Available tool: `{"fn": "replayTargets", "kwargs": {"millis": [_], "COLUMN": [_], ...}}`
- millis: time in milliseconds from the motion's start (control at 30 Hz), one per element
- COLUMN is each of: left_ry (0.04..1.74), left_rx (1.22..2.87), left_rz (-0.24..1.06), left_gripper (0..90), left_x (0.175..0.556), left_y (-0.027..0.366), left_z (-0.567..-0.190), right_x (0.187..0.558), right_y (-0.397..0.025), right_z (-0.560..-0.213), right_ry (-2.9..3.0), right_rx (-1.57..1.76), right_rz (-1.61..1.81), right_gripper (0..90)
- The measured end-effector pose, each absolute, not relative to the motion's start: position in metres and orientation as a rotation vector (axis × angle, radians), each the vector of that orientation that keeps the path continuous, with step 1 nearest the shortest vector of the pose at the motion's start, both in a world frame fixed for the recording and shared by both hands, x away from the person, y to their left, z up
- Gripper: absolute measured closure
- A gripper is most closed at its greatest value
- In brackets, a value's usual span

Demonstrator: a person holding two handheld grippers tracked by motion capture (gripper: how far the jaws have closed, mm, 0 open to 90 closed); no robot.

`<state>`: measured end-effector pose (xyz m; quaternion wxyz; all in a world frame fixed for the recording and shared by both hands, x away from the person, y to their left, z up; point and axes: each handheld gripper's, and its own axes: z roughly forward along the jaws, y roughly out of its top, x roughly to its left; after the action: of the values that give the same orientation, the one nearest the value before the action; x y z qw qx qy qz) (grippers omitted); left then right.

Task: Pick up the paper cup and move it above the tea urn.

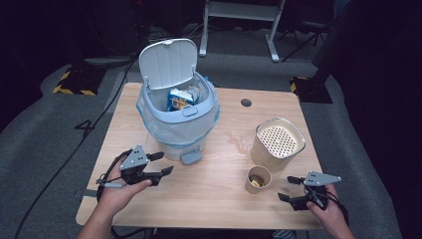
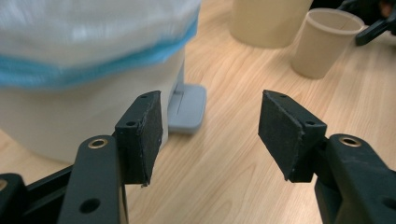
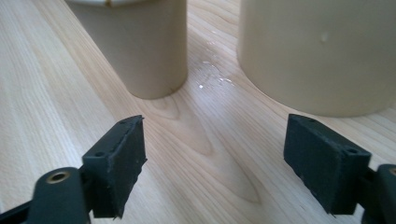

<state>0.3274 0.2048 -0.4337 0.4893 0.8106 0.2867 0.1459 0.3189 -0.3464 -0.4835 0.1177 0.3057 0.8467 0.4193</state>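
Paper cup [image 1: 259, 179] stands beside the tall container [image 1: 277, 144], right gripper [image 1: 292, 189] wide open and empty just short; approach level, straddle its wall, close gently to avoid crushing.

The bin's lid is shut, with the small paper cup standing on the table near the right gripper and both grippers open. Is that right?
Not quite. The bin has its lid swung up and open, as the high view shows, with packaging visible inside. The rest holds: the small paper cup stands near the right gripper, and both it and the left gripper are open.
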Motion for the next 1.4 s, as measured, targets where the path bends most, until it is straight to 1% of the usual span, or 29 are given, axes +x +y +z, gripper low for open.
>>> {"fn": "replayTargets", "kwargs": {"millis": [67,167,267,400,767,867,1067,1167,1300,1400], "left_ry": [0.718,0.751,0.805,0.842,0.875,0.883,0.898,0.905,0.916,0.924], "left_rx": [1.977,2.012,2.003,2.015,2.105,2.128,2.196,2.197,2.205,2.203], "left_rz": [0.346,0.356,0.366,0.331,0.309,0.299,0.332,0.335,0.348,0.351], "left_gripper": [40.6,40.8,41.0,41.3,39.9,38.1,32.3,31.1,27.3,25.2], "left_x": [0.329,0.331,0.334,0.337,0.338,0.337,0.338,0.338,0.339,0.339], "left_y": [0.205,0.206,0.206,0.207,0.205,0.202,0.199,0.198,0.198,0.198], "left_z": [-0.440,-0.450,-0.460,-0.473,-0.493,-0.497,-0.503,-0.504,-0.504,-0.504], "right_x": [0.318,0.316,0.316,0.316,0.314,0.316,0.321,0.323,0.326,0.329], "right_y": [-0.343,-0.338,-0.336,-0.333,-0.311,-0.302,-0.285,-0.277,-0.270,-0.265], "right_z": [-0.482,-0.481,-0.483,-0.486,-0.486,-0.486,-0.488,-0.490,-0.492,-0.492], "right_ry": [2.486,2.488,2.461,2.457,2.436,2.422,2.425,2.434,2.428,2.414], "right_rx": [0.884,0.865,0.866,0.862,0.804,0.787,0.746,0.740,0.743,0.754], "right_rz": [1.245,1.257,1.299,1.321,1.353,1.367,1.365,1.356,1.360,1.374], "right_gripper": [17.8,17.7,18.3,18.4,17.5,17.0,16.9,17.7,18.5,20.6]}}
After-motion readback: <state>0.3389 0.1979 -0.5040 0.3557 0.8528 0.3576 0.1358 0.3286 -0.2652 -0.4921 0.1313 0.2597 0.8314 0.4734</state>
